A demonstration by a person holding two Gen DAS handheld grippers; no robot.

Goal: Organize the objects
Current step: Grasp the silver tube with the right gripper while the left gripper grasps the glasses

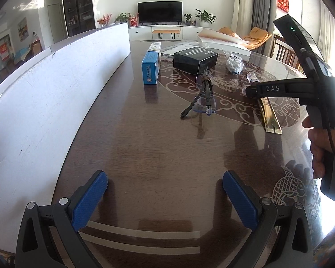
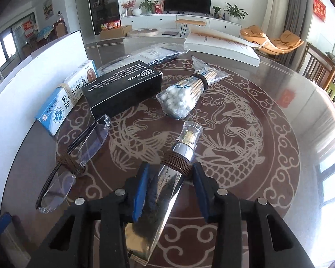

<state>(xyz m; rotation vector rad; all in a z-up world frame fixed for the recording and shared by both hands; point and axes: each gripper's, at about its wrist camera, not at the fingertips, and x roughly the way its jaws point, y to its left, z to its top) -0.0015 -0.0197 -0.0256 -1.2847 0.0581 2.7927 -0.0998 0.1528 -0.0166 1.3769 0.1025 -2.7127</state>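
My right gripper (image 2: pixel 170 167) is shut on a shiny cream tube (image 2: pixel 181 147) that has a clear cap and brown cord wound round it; a blue pad sits against each side. In the left wrist view the same tube (image 1: pixel 270 116) lies slanted under the right gripper (image 1: pixel 250 90). Rimless glasses (image 2: pixel 78 156) tied with cord lie to the tube's left. Behind them are a black box (image 2: pixel 122 89), a blue-and-white medicine box (image 2: pixel 64 102) and a bag of cotton swabs (image 2: pixel 181 98). My left gripper (image 1: pixel 165 178) stands open over the dark table (image 1: pixel 167 145), nothing between its fingers.
A long white board (image 1: pixel 55 89) stands along the table's left side. A flat white box (image 2: pixel 221 44) and a plastic bag (image 2: pixel 149 53) lie at the far edge. A person's hand (image 1: pixel 317 147) holds the right gripper's handle. Wooden chairs stand at the right.
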